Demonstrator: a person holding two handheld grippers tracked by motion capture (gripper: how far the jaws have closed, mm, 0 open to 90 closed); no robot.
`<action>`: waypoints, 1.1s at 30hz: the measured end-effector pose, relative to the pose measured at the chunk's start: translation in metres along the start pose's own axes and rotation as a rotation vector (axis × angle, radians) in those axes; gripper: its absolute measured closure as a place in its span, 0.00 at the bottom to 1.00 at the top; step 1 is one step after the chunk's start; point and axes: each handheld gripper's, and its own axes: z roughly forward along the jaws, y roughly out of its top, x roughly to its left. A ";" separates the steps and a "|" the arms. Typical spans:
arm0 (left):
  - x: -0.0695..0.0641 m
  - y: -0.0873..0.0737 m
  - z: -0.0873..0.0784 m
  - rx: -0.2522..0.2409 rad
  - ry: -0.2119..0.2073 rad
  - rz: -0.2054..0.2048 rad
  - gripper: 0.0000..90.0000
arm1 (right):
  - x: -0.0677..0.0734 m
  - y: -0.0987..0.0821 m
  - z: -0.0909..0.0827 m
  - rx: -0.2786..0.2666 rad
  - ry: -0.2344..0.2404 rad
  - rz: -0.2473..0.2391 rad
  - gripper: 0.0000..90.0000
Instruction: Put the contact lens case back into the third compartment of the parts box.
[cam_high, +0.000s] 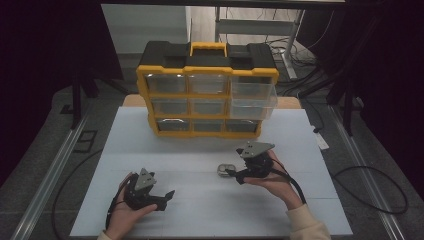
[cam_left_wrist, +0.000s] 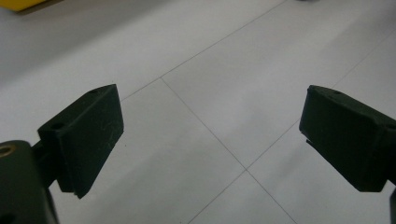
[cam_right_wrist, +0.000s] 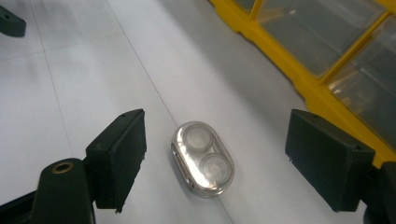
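Note:
A small clear oval case (cam_high: 225, 169) with two round wells lies on the white table (cam_high: 200, 150). In the right gripper view the case (cam_right_wrist: 202, 158) sits between the wide-apart jaws of my right gripper (cam_right_wrist: 215, 163), touching neither. My right gripper (cam_high: 239, 175) is open and points left at the case. My left gripper (cam_high: 167, 198) rests open at the front left, and in the left gripper view the left gripper (cam_left_wrist: 210, 140) has bare table between its jaws. A yellow and black drawer organizer (cam_high: 207, 90) stands at the back.
The organizer's middle right clear drawer (cam_high: 252, 106) is pulled out a little toward me. Its yellow frame (cam_right_wrist: 299, 74) runs along the upper right of the right gripper view. Cables lie on the floor to the right of the table (cam_high: 370, 190).

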 end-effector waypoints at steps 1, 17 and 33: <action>0.000 0.000 0.000 0.000 0.000 0.000 0.08 | 0.000 0.000 0.001 0.007 0.004 0.001 0.23; 0.000 0.000 0.000 0.003 -0.001 0.002 0.08 | -0.003 -0.004 0.022 0.111 0.058 -0.012 0.22; 0.000 0.001 0.001 0.004 0.000 0.003 0.08 | -0.010 -0.002 0.046 0.201 0.123 -0.032 0.22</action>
